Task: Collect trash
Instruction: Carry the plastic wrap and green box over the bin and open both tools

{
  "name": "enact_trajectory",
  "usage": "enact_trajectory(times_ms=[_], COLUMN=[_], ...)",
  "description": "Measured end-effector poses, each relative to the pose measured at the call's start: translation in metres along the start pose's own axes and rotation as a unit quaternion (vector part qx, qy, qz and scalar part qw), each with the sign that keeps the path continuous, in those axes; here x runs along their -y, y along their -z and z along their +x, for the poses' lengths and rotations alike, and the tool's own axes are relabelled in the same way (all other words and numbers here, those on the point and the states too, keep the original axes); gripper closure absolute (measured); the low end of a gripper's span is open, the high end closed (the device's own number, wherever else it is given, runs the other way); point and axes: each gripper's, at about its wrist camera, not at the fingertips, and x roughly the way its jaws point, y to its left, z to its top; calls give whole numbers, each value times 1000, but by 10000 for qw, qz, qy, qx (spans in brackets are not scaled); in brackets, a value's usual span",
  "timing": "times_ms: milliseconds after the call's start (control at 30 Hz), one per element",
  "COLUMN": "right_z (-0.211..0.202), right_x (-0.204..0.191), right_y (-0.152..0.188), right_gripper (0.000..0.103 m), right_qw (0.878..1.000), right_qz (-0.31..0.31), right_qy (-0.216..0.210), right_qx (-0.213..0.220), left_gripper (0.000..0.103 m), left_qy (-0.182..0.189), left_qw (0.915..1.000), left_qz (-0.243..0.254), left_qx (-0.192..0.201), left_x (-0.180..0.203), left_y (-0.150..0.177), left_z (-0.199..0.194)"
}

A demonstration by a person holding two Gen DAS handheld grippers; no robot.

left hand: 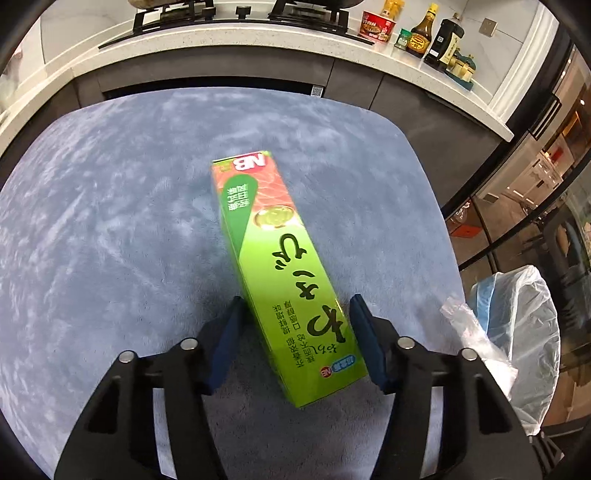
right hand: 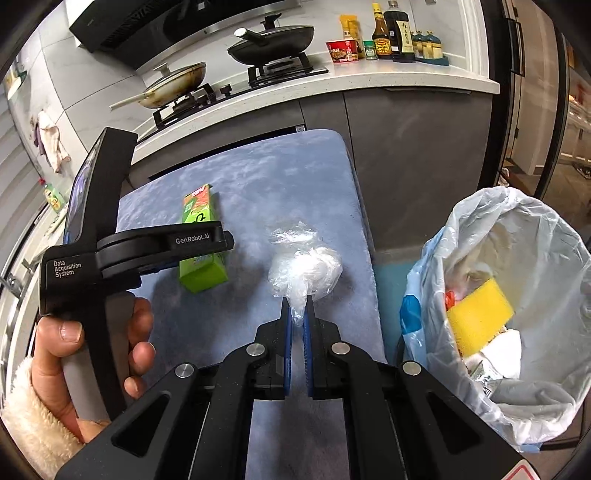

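Observation:
A long green box [left hand: 280, 266] lies on the blue-grey mat [left hand: 110, 229]. My left gripper [left hand: 295, 314] is open, its blue pads on either side of the box's near end; the left pad seems to touch it. The box also shows in the right wrist view [right hand: 199, 236], partly hidden by the left gripper's body. My right gripper [right hand: 298, 306] is shut on a crumpled clear plastic bag [right hand: 304, 262], held just above the mat near its right edge. The plastic bag shows in the left wrist view [left hand: 469, 325] too.
A bin lined with a pale plastic bag [right hand: 517, 295] stands right of the mat, holding a yellow sponge [right hand: 478, 317] and other trash. Behind is a counter with a stove [right hand: 236, 81], pans and sauce bottles [right hand: 395, 33]. A hand [right hand: 66, 350] holds the left gripper.

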Motion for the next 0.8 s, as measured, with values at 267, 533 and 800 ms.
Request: enact_trajectory(times_ms=[267,533,800], right_z=[-22,-65,-113], right_x=[1,12,47], right_y=[3,10,20], right_gripper=[97,97,97], right_qw=[9999,9986,9933], right_qz=[55,230,618], right_qy=[-1,155,559], right_qx=[156,458,806], left_gripper=[56,57,57], left_qy=[1,294,745], left_qw=[9999,9988,9922], left_qz=[78,349,926], left_qx=[66,195,377], left_x=[2,25,77], left_y=[13,33,59], left_z=[-25,-73,-118])
